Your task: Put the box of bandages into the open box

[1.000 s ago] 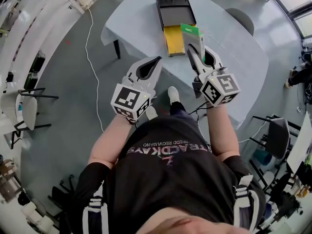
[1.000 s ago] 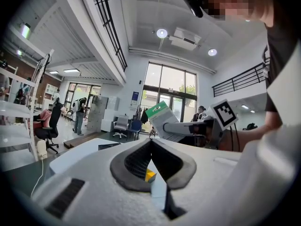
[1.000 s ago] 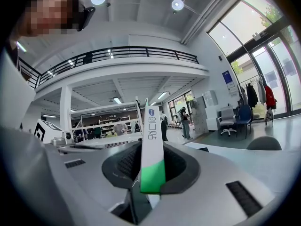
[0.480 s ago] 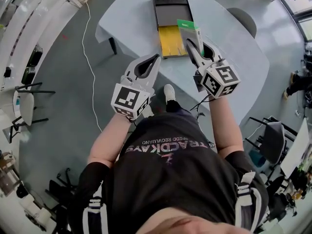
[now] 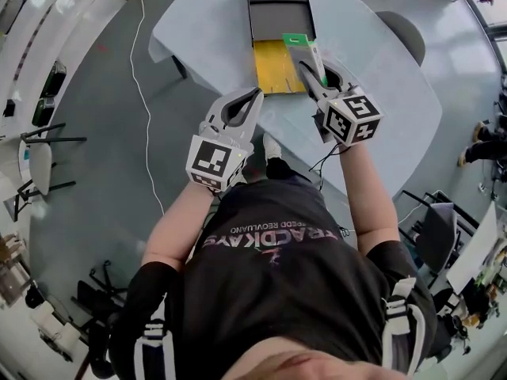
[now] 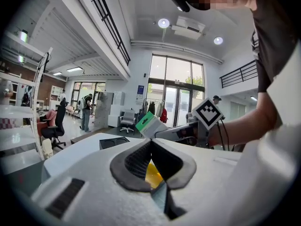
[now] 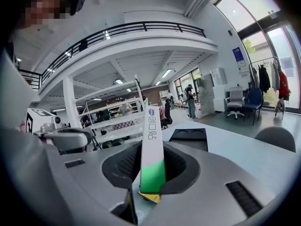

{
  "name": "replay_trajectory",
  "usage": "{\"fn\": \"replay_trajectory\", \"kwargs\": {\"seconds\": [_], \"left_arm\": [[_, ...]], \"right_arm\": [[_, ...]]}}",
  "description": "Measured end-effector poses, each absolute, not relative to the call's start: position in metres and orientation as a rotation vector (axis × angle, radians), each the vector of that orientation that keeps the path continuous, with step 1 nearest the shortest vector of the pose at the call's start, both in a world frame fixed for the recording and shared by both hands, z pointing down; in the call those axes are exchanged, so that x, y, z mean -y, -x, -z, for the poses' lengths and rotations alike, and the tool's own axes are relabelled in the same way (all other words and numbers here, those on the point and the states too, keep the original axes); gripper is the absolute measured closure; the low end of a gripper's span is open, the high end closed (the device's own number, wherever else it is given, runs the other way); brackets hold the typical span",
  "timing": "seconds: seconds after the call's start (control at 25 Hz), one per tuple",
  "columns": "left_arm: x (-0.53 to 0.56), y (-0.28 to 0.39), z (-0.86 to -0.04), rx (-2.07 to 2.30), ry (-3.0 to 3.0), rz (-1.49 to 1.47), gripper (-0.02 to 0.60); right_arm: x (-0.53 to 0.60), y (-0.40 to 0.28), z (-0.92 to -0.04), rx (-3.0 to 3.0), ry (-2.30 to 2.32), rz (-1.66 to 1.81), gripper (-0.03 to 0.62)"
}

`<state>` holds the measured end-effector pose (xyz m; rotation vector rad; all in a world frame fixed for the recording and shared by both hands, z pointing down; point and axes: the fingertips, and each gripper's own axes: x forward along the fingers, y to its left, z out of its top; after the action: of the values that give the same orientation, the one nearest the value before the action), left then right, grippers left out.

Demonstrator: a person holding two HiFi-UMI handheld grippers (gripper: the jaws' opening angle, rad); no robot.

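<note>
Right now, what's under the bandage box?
The open box, yellow inside, lies below the bandage box in the right gripper. Its right edge is covered, so that strip is unseen.

Large open-plan office or lab hall, probably: mezzanine railing (image 7: 117,29) upper left, tall windows (image 6: 176,86) centre, swivel chair (image 6: 54,126) far left.

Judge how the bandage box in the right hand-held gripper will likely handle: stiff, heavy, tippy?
The bandage box is probably stiff: it juts straight from the right hand-held gripper without sagging. Likely light, since a pinch at one end carries it. Being thin, it would probably topple if stood on edge.
</note>
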<state>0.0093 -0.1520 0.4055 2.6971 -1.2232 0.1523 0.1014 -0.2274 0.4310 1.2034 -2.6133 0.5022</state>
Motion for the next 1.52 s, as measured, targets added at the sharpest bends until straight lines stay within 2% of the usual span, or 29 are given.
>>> {"fn": "replay_trajectory", "kwargs": {"seconds": [0.88,1.52], "left_arm": [[0.185,-0.041,-0.461,1.185,-2.663,-0.220,0.566],[0.190,-0.026,-0.483,1.203,-2.543,-0.200,0.566]], "right_arm": [[0.280,-0.094,-0.574,2.392,-0.844,-0.680,0.503],[0.268,-0.069,-0.648,2.180,-0.555,-0.683,0.503]]}}
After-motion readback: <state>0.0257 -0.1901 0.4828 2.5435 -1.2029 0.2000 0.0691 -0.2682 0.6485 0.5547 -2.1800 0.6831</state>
